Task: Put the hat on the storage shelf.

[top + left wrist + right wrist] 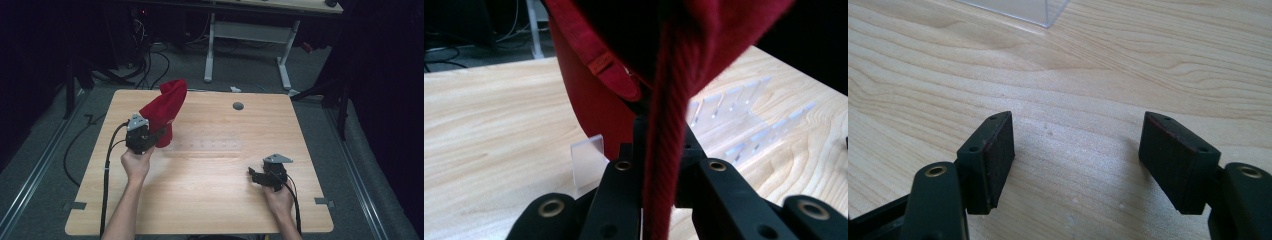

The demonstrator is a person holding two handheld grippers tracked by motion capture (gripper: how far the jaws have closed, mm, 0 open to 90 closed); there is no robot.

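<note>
1. Your left gripper (159, 134) has its jaws pinched on the ribbed edge of a red knit hat (166, 111), lifted above the left part of the desk (210, 200).
2. A clear acrylic rack (744, 120) lies on the desk beside the hat.
3. Your right gripper (254, 175) rests low at the right, its jaws spread and holding nothing.

Light wood worktop (210, 200), grey grommet (238, 106) near far edge; clear acrylic rack (205, 146) lying mid-surface.
</note>
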